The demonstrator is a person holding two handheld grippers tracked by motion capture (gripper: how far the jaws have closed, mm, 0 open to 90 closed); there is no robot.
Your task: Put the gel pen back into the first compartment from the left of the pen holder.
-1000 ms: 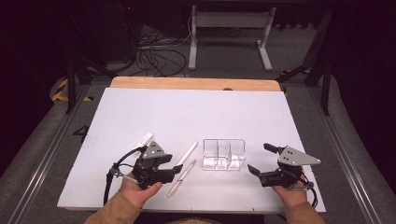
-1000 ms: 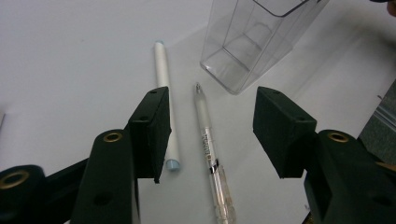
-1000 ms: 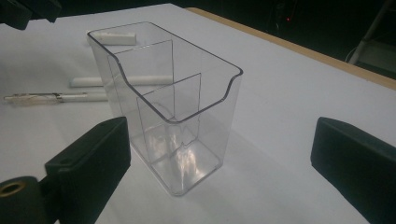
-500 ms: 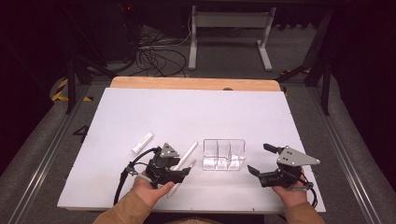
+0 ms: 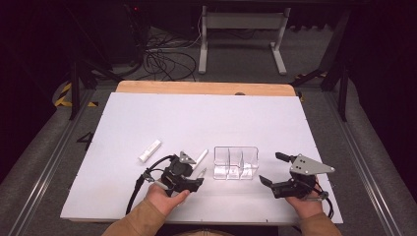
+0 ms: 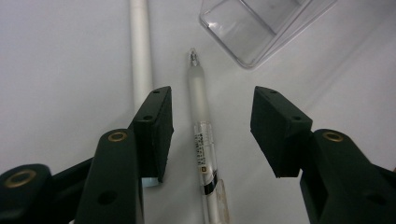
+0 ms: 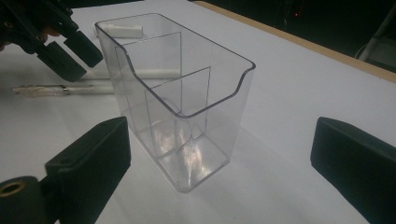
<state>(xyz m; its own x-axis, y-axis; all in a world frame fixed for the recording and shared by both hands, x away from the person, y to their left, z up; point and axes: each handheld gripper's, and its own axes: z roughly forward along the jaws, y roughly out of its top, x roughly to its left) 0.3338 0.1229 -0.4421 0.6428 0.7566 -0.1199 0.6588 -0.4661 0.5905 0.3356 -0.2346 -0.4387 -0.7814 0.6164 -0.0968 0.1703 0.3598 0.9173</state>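
My left gripper (image 5: 195,178) is low over the white table, open. Its jaws have just been closing a little. A frosted clear pen (image 6: 201,135) lies on the table between them, untouched by either pad. A white pen (image 6: 140,51) lies parallel just outside one jaw. In the high view the clear pen's tip (image 5: 202,172) and the white pen (image 5: 200,158) show beside the gripper. A clear divided holder (image 5: 236,162) stands upright to the right of the pens. My right gripper (image 5: 272,168) is open and faces the holder (image 7: 177,107) without touching it.
A short white stick (image 5: 149,150) lies left of the pens, also seen behind the holder (image 7: 121,29). The white table (image 5: 206,118) has a wooden far edge (image 5: 206,87). Cables and a metal stand are on the floor beyond.
My left gripper moved right and down, from near the short white stick to astride the clear pen. The right gripper stayed still.
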